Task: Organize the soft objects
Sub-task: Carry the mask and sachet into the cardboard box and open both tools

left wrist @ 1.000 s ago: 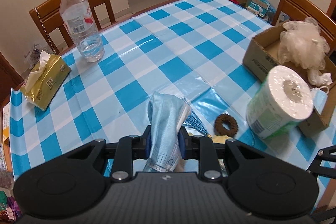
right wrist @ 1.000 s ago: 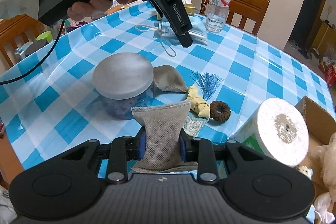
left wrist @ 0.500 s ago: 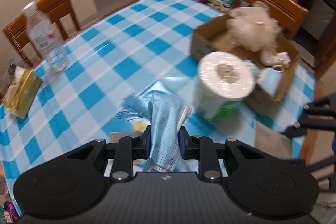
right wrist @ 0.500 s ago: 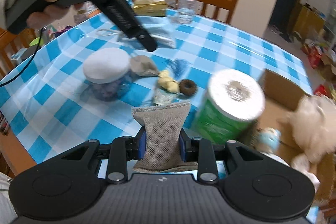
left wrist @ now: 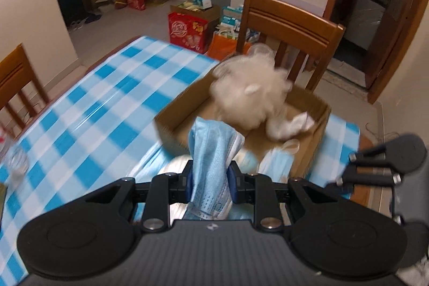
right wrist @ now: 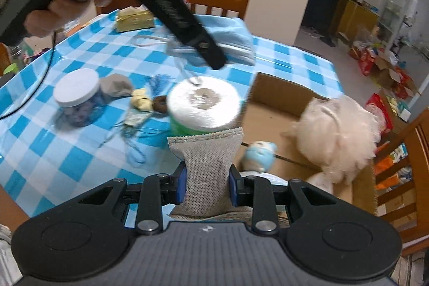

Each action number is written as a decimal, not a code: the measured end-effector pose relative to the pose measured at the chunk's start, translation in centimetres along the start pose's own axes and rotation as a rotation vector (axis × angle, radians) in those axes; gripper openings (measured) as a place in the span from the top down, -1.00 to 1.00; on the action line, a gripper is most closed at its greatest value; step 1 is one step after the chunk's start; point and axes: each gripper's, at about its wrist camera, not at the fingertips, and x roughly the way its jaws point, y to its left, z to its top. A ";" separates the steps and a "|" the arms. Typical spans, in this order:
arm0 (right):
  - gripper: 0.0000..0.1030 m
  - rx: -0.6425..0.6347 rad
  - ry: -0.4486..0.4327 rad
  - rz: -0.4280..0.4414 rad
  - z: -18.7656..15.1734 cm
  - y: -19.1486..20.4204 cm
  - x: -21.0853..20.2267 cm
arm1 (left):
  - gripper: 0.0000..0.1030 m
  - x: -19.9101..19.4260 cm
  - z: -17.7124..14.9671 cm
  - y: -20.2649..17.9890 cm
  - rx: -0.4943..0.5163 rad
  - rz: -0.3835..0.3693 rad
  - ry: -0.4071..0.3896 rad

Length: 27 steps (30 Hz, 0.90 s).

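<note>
My left gripper (left wrist: 210,180) is clamped on a crumpled pale-blue disposable face mask (left wrist: 213,152), and my right gripper (right wrist: 206,185) is clamped on a grey woven mesh pouch (right wrist: 205,165), which stands upright between the blue pads. Both loads hang in the air near the open brown cardboard box (left wrist: 316,125) at the corner of the blue-and-white checked worktop (left wrist: 107,109).

The box already holds a fluffy cream mesh bath puff (left wrist: 249,95), a crumpled white cloth (left wrist: 289,125), another pale-blue mask (left wrist: 276,162) against its near wall and a small blue-and-white plush toy (right wrist: 258,152). Bare cardboard shows on the side away from the puff.

The step in hand, as I read it, is carrying both pieces over the rim to drop them inside. To do it well I would bring each gripper fully above the bare floor before letting go, so nothing drapes over the wall. The white roll of paper in a green wrapper (right wrist: 205,106) stands just beside the box on my right gripper's path, so I should pass above it, not brush it. The mask's ear loops dangle loose and could snag on the rim or the roll. My two grippers are close together, so releasing one after the other seems safer.
</note>
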 end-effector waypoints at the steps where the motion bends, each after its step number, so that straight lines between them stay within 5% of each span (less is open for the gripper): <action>1: 0.33 0.006 0.000 -0.006 -0.1 -0.5 0.0 | 0.54 0.9 0.8 -0.2 0.000 -0.006 -0.001; 7: 0.33 0.037 -0.002 -0.042 -0.6 -3.6 0.1 | 0.44 6.0 4.8 -0.7 -0.051 -0.010 0.004; 9: 0.32 0.047 -0.001 -0.055 -0.7 -4.5 0.3 | -0.23 7.5 5.6 -0.4 -0.092 0.014 -0.005; 11: 0.33 0.059 0.003 -0.062 -0.8 -5.3 0.5 | -0.56 8.4 6.0 -0.2 -0.121 0.037 -0.026; 18: 0.33 0.073 0.019 -0.067 -0.9 -7.1 1.9 | -0.74 8.7 5.5 -0.2 -0.117 0.079 -0.034; 27: 0.32 0.041 0.021 -0.077 -0.2 -8.9 2.7 | -0.84 4.3 2.8 -2.0 -0.116 0.135 -0.063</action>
